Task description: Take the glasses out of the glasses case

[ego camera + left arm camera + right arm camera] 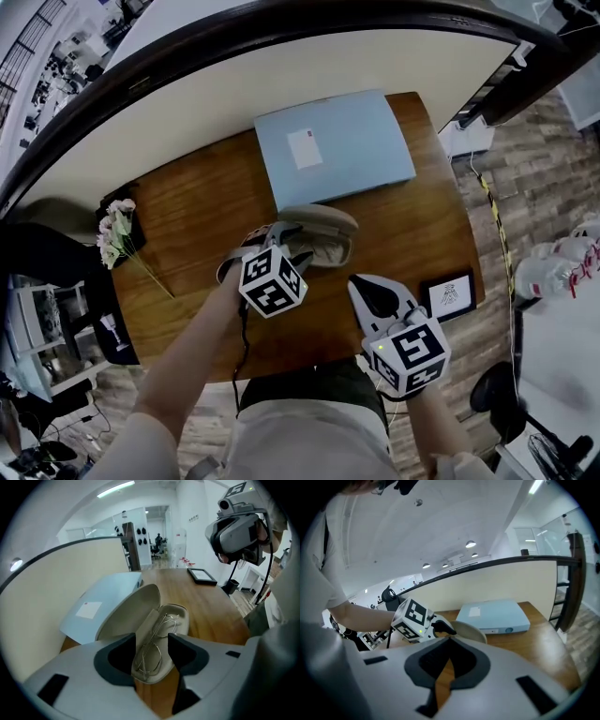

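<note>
Nearest us, our right gripper (364, 289) is clenched on nothing over the wooden table (202, 211). Our left gripper (152, 641) has its jaws apart, astride the near end of the open glasses case (183, 615). The wire glasses (157, 639) lie in its tray. A black-framed card (448, 295) sits at the table's right edge. Beyond lies a pale blue box (356, 155) whose white label (305, 148) we cannot read, then a cream partition (281, 66) and a bright office.

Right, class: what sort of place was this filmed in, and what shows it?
Probably an open-plan office: a wooden desk backed by a cream partition screen, office chairs in the room beyond, and recessed ceiling lights overhead.
</note>
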A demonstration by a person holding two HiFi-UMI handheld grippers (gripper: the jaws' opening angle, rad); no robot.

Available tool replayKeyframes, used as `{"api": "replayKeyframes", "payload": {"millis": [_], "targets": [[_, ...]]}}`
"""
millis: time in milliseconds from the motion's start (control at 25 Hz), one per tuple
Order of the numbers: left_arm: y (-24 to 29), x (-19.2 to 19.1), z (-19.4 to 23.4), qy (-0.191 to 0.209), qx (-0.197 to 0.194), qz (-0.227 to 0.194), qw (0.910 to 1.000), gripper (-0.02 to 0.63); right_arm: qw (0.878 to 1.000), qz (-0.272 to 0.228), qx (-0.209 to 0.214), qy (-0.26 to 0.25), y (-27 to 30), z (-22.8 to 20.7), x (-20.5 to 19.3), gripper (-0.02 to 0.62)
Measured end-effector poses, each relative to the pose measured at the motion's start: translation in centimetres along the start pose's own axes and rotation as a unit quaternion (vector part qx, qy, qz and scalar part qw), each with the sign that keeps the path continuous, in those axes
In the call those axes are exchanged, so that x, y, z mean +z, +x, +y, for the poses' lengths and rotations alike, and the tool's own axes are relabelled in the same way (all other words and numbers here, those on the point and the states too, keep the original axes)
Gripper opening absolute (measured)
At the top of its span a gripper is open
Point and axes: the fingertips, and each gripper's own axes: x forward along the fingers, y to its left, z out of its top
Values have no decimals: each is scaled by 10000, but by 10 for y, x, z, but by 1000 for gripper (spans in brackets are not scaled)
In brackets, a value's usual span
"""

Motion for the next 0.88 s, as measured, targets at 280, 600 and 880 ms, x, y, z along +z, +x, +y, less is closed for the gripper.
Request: {"api": "replayKeyframes", "payload": {"millis": [280, 600, 880], "targets": [[22, -13, -7, 272, -104, 409, 9987, 165, 9999, 116, 54, 65, 6, -1, -15, 3], [24, -11, -14, 348, -350, 400, 9980, 53, 9998, 164, 73, 122, 8, 1, -20, 3], [-2, 3, -15, 38, -288, 177, 9994, 15, 9999, 5, 57, 108, -8, 8, 2, 3]]}}
